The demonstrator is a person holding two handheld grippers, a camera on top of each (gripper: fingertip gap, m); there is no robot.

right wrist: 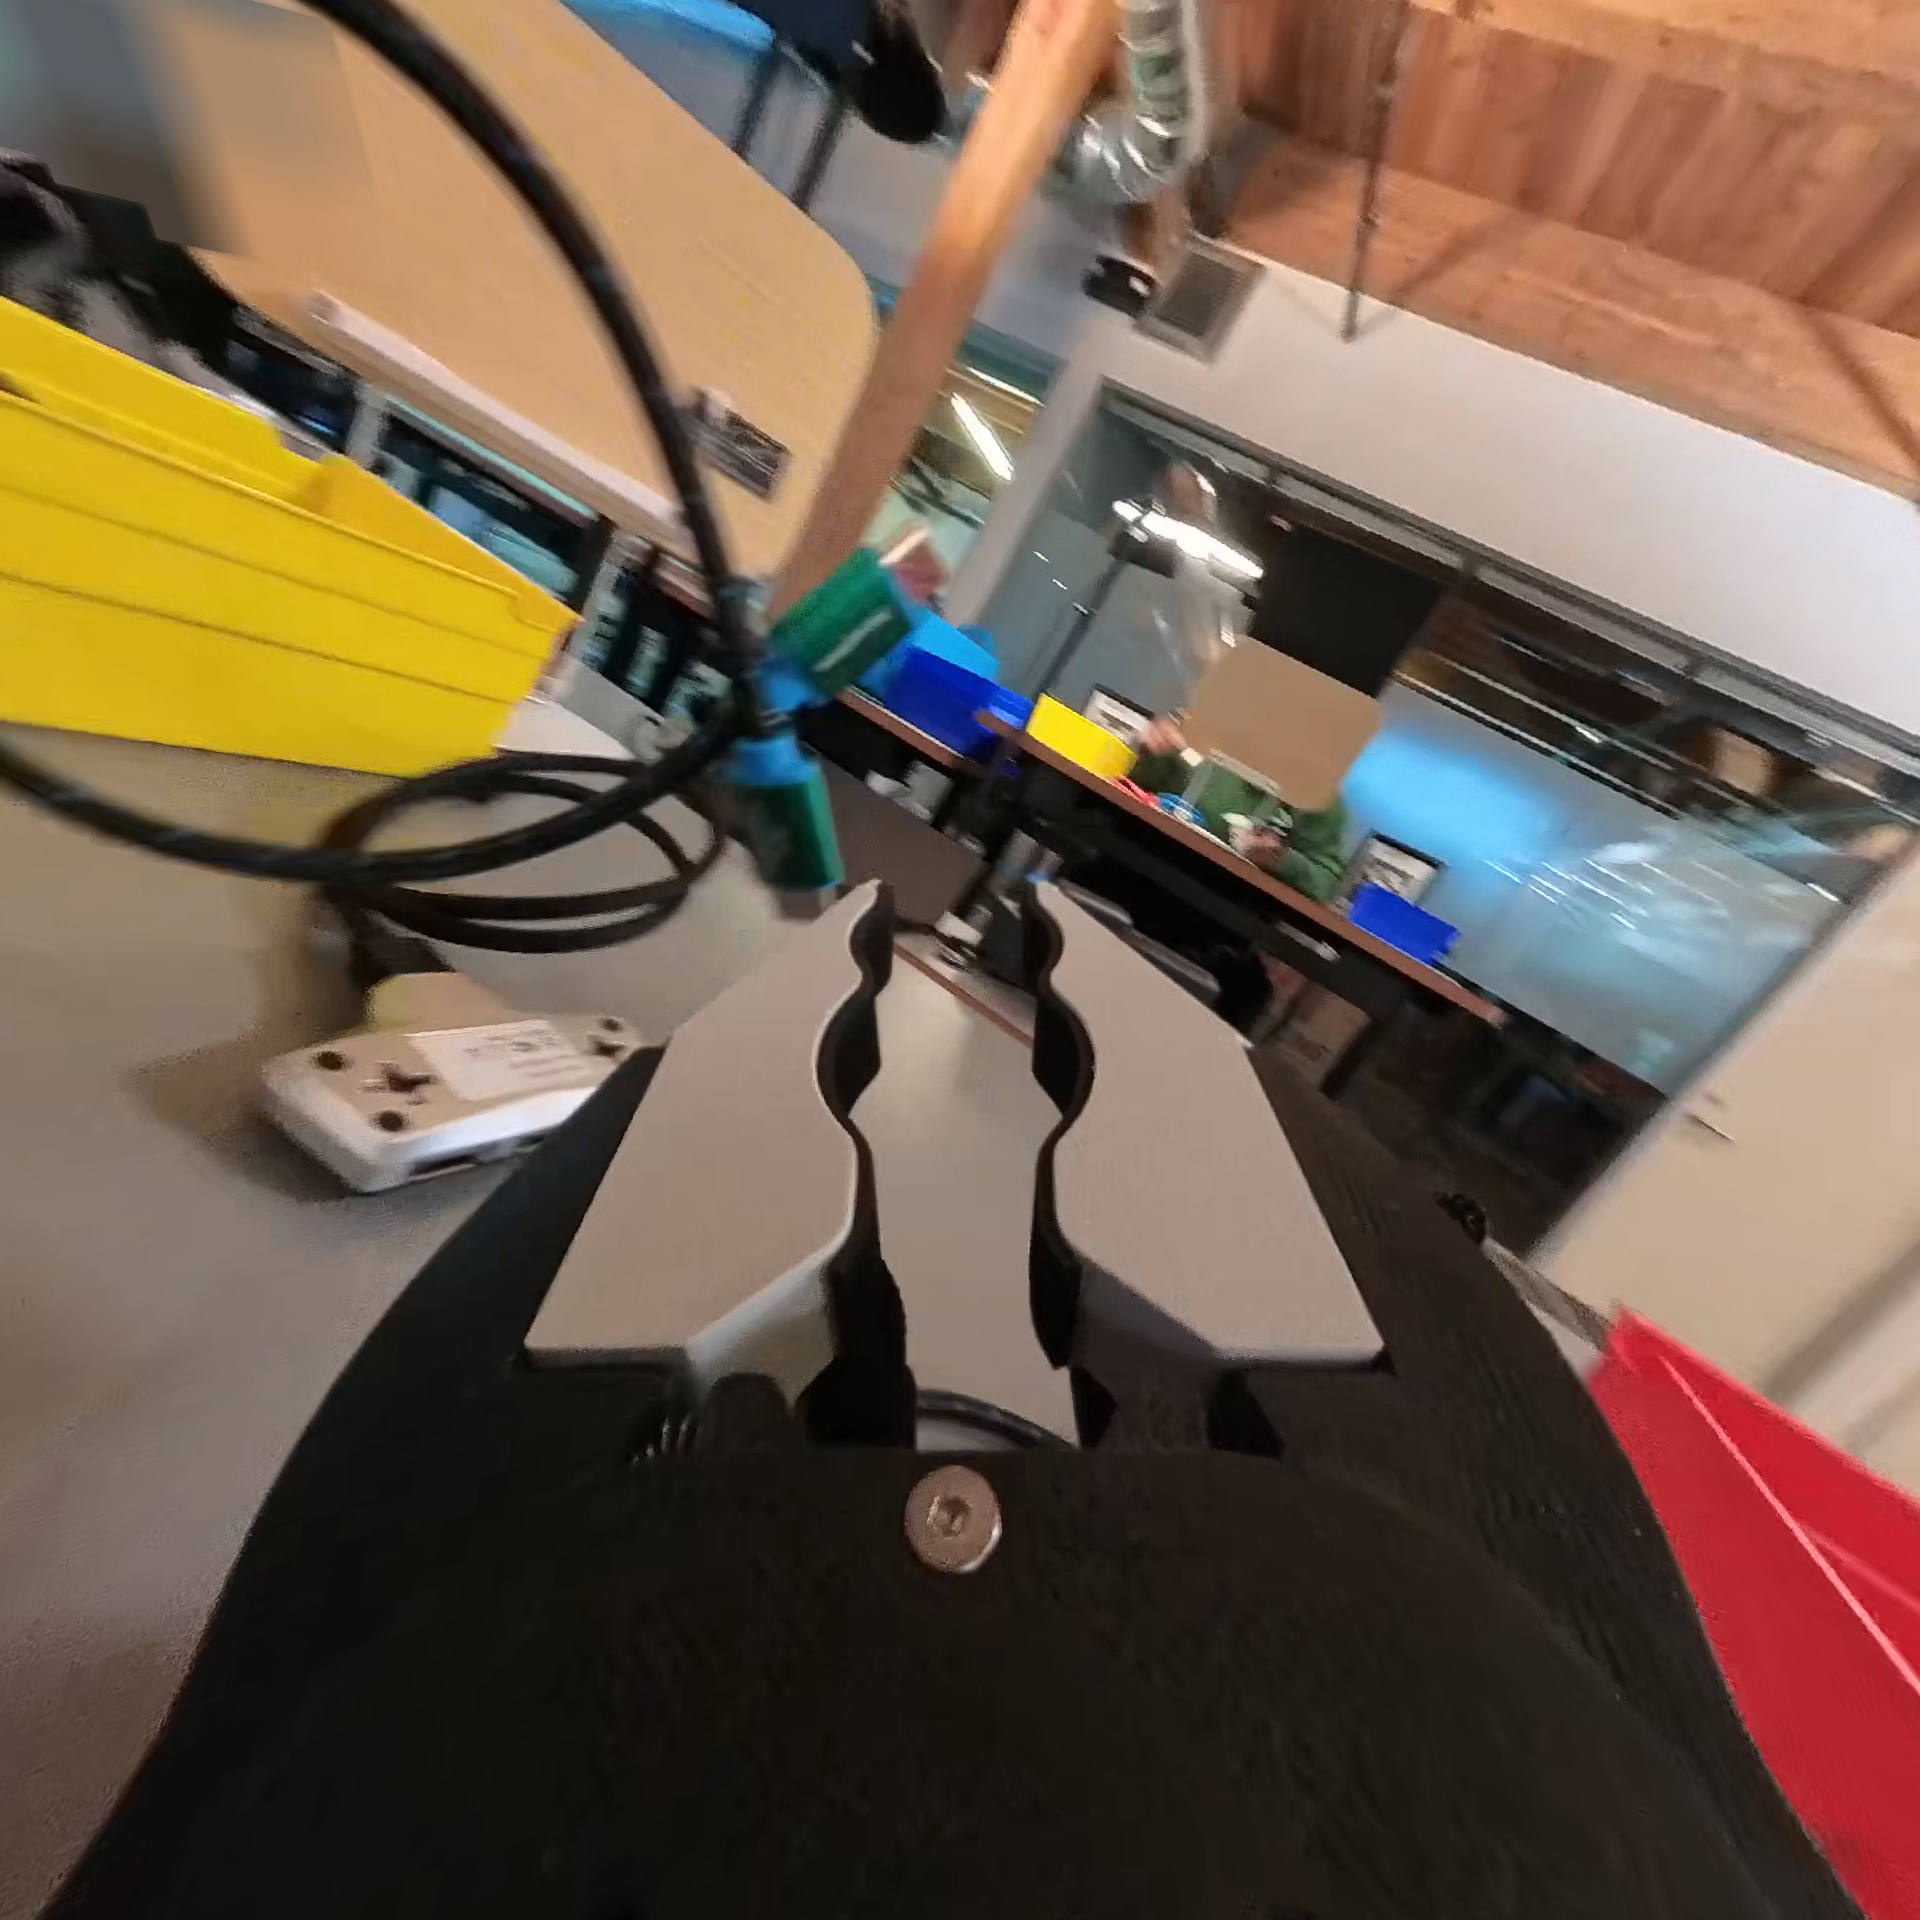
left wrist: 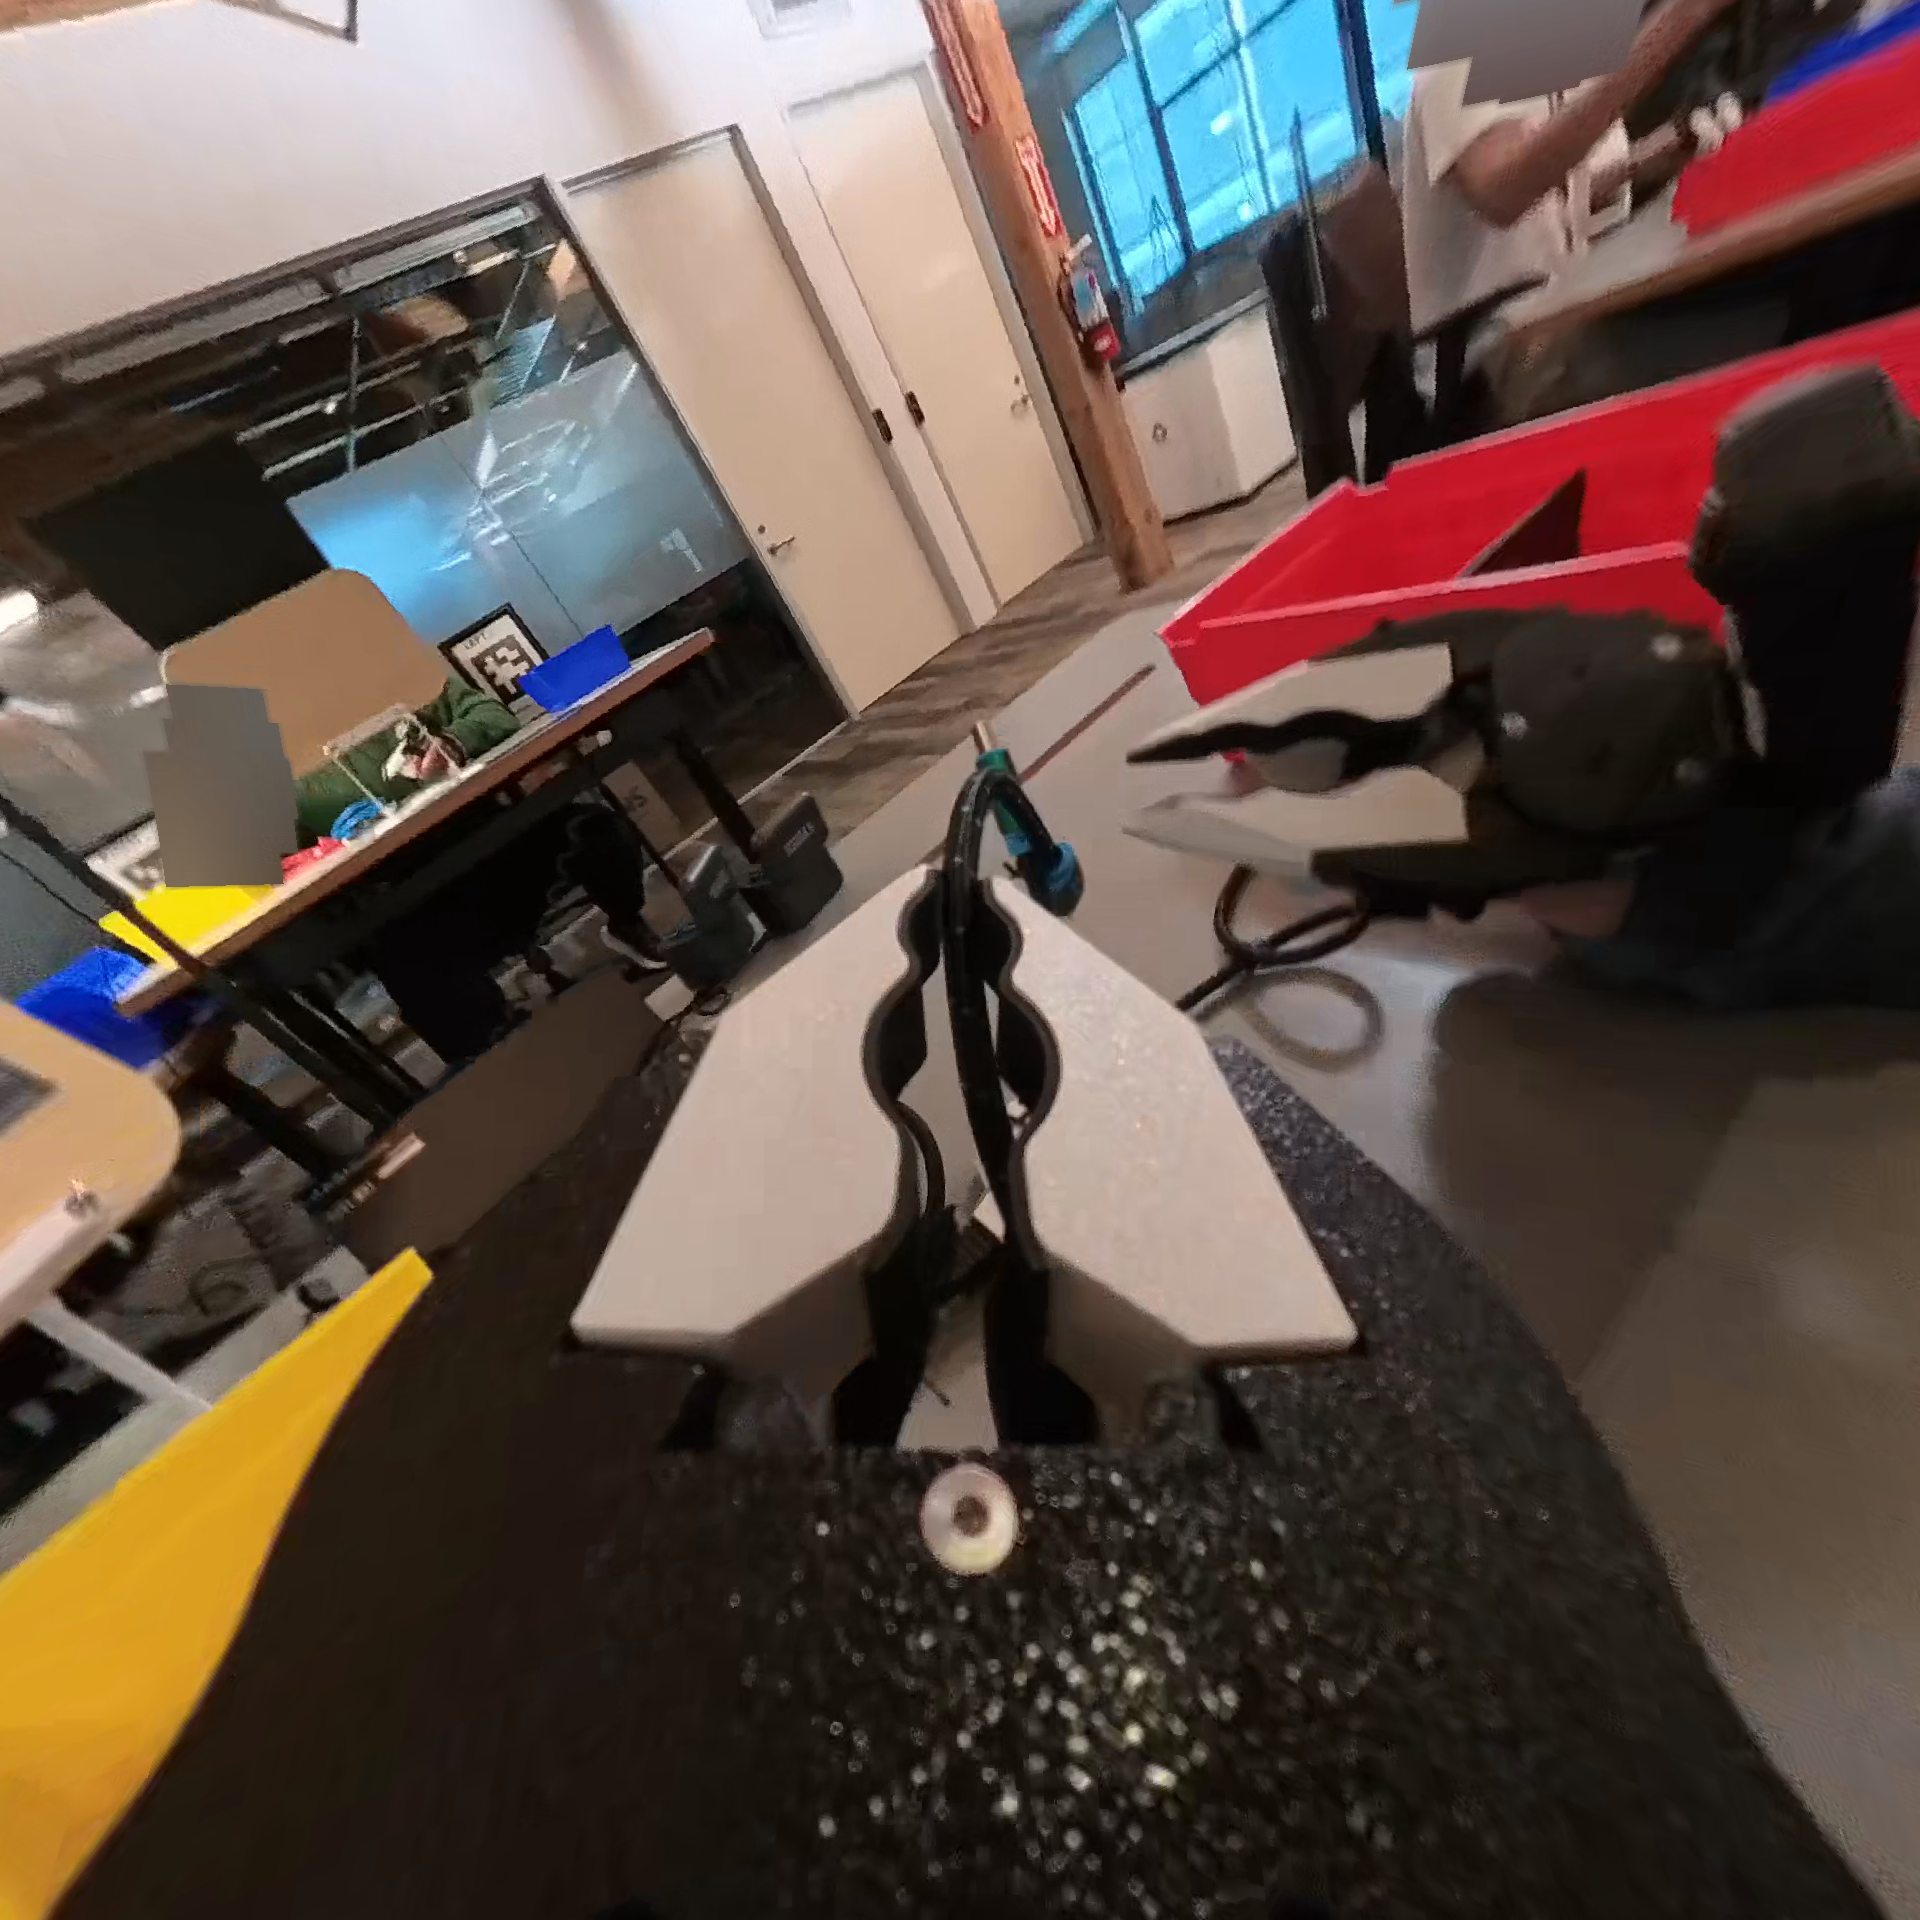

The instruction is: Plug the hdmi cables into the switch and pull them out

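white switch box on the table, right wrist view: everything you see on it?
The white plastic switch box is a flat rectangle with rounded corners, lying on the grey table left of the right tongs. Its upward face shows dark round pads and a pale label, so it looks upside down. Slots line its near edge. No cable looks plugged in; the black cables lie behind it.

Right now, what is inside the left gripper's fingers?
Black HDMI cables run up between the left gripper's fingers, with green-and-blue plugs showing past the tips. How the cables sit lower down is covered.
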